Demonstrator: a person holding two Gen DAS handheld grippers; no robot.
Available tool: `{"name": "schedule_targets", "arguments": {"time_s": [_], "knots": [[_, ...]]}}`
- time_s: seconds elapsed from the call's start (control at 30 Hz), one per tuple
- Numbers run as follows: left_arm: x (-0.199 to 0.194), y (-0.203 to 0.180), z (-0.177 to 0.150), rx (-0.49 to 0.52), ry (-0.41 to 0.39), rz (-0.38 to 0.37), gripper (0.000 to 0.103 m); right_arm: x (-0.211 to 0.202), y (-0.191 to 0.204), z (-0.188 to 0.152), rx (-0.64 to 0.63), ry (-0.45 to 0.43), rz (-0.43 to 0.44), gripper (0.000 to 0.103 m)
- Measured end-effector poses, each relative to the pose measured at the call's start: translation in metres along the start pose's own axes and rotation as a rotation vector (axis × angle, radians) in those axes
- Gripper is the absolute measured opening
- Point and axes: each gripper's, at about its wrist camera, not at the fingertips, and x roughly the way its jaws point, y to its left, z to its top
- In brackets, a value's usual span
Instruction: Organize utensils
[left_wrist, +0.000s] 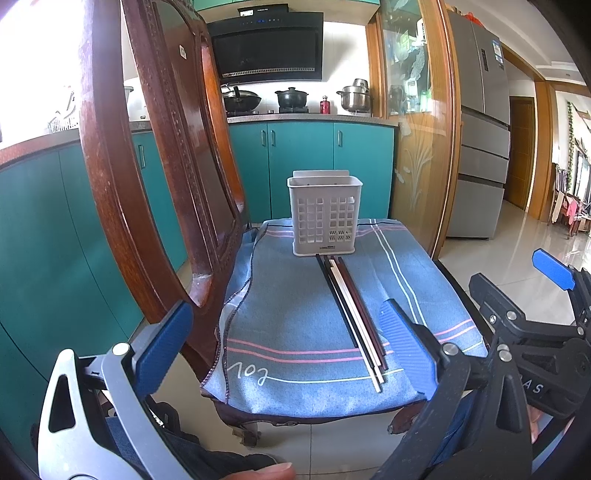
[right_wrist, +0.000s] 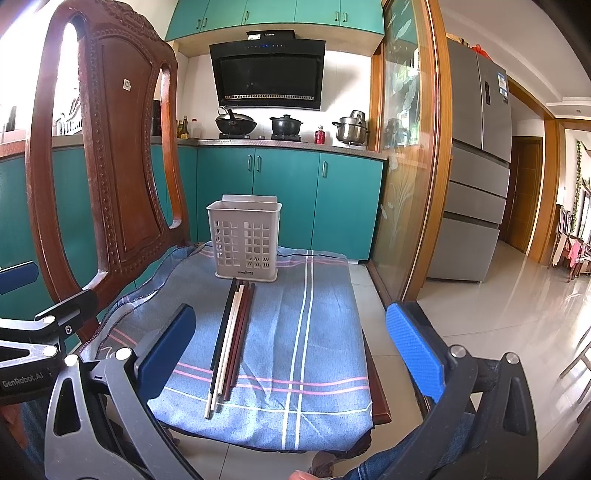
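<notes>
I hold both the left tool (left_wrist: 284, 350) and the right tool (right_wrist: 291, 354) wide open and empty. The chopsticks (right_wrist: 231, 339) lie ahead between the right tool's fingers on the cloth-covered chair seat (right_wrist: 314, 332), their far ends just short of the utensil holder (right_wrist: 243, 240).

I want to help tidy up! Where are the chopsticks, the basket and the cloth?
chopsticks (right_wrist: 232, 336): right wrist view, middle of the bundle.
basket (right_wrist: 244, 242): right wrist view, front grid wall.
cloth (right_wrist: 317, 332): right wrist view, bare blue part right of the chopsticks.

Chair back (right_wrist: 110, 155) blocks left, holder (right_wrist: 245, 240) behind chopsticks (right_wrist: 231, 339), right side open
</notes>
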Motion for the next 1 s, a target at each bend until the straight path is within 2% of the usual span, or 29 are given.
{"name": "schedule_targets", "arguments": {"time_s": [1.0], "knots": [[0.0012,-0.0018,-0.0035,0.001,0.003,-0.003,0.1,0.001,-0.0005,-0.0006,0.006,0.01,-0.002,0.101]]}}
